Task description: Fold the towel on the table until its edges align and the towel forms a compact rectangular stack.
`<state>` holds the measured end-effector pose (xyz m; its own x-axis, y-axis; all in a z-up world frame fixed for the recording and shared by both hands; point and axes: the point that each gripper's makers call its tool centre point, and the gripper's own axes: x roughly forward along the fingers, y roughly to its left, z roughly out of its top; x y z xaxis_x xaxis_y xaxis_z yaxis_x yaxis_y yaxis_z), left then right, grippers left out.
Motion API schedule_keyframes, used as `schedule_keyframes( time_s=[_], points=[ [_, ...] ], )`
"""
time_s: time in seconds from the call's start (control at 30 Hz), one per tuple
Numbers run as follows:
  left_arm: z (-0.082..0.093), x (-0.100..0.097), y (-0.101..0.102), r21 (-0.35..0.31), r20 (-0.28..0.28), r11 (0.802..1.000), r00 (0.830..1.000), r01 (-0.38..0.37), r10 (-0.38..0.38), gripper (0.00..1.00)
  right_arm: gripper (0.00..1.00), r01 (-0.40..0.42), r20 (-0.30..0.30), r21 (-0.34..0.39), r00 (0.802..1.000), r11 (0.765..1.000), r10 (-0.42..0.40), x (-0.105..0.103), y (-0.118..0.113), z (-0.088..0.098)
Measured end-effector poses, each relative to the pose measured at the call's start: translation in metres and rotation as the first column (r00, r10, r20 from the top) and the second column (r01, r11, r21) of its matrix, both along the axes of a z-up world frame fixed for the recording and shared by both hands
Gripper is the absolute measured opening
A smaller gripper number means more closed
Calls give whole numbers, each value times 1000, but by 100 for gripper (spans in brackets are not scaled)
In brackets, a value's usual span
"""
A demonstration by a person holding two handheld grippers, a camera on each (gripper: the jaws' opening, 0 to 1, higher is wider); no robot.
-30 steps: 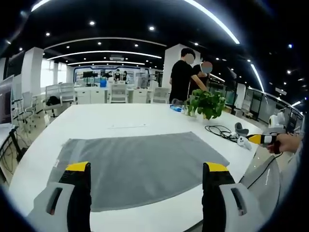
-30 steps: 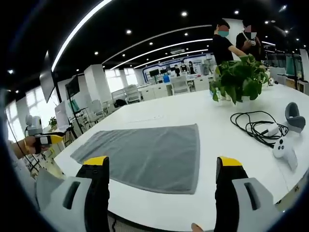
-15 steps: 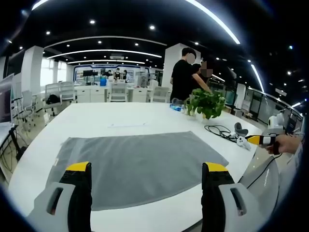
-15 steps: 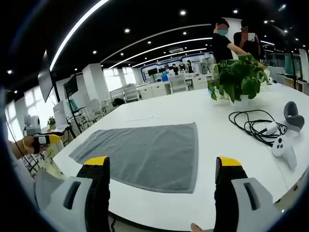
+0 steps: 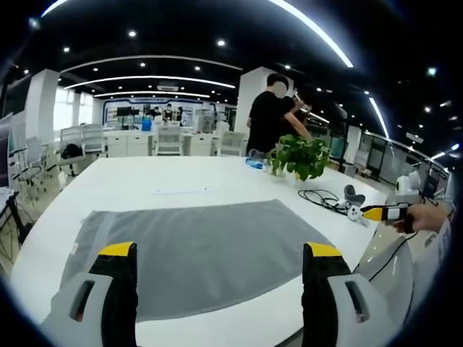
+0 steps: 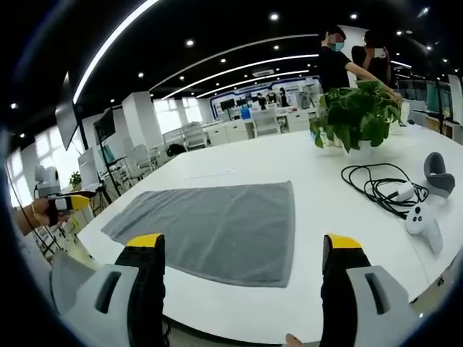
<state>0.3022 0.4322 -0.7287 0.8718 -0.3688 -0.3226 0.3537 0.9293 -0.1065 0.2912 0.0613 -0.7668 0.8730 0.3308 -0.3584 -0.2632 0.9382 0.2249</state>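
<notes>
A grey towel [image 5: 195,249] lies flat and unfolded on the white table [image 5: 145,177]; it also spreads out in the right gripper view as the towel [image 6: 217,228]. My left gripper [image 5: 217,253] hangs open over the towel's near edge, nothing between its yellow-tipped jaws. My right gripper [image 6: 242,242] is open too, above the towel's near corner, empty. The right gripper [image 5: 383,212] shows at the right edge of the left gripper view, held in a hand. The left gripper [image 6: 69,204] appears at the left of the right gripper view.
A potted plant [image 6: 358,116] stands at the table's far side, with a black cable [image 6: 376,189] and white controllers [image 6: 423,224] beside it. Two people [image 5: 278,116] stand behind the plant. Office desks and chairs [image 5: 87,141] fill the background.
Both views have shifted slightly with the hands. The towel lies as before and both grippers remain open.
</notes>
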Motion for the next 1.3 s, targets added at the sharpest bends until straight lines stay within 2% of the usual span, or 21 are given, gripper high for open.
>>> schedule_keyframes(
  time_s=[0.27, 0.6, 0.7, 0.8, 1.3],
  points=[
    [-1, 6, -16, 10, -7, 999, 999, 48, -48, 97, 90, -2, 24, -10, 1000, 1000, 3, 6, -4, 9],
    [3, 8, -38, 20, -5, 994, 994, 105, -105, 97, 90, 24, 68, -23, 997, 999, -23, 13, -26, 27],
    [10, 12, -43, 36, 18, 993, 994, 110, -110, 96, 89, 36, 74, -12, 997, 999, -35, 13, -32, 31],
    [19, 16, -51, 23, 39, 992, 992, 120, -121, 96, 89, 37, 80, -17, 996, 999, -36, 14, -36, 33],
    [20, 21, -100, 59, 36, 967, 968, 248, -250, 96, 87, 23, 129, -53, 992, 998, -16, 35, -58, 58]
  ],
)
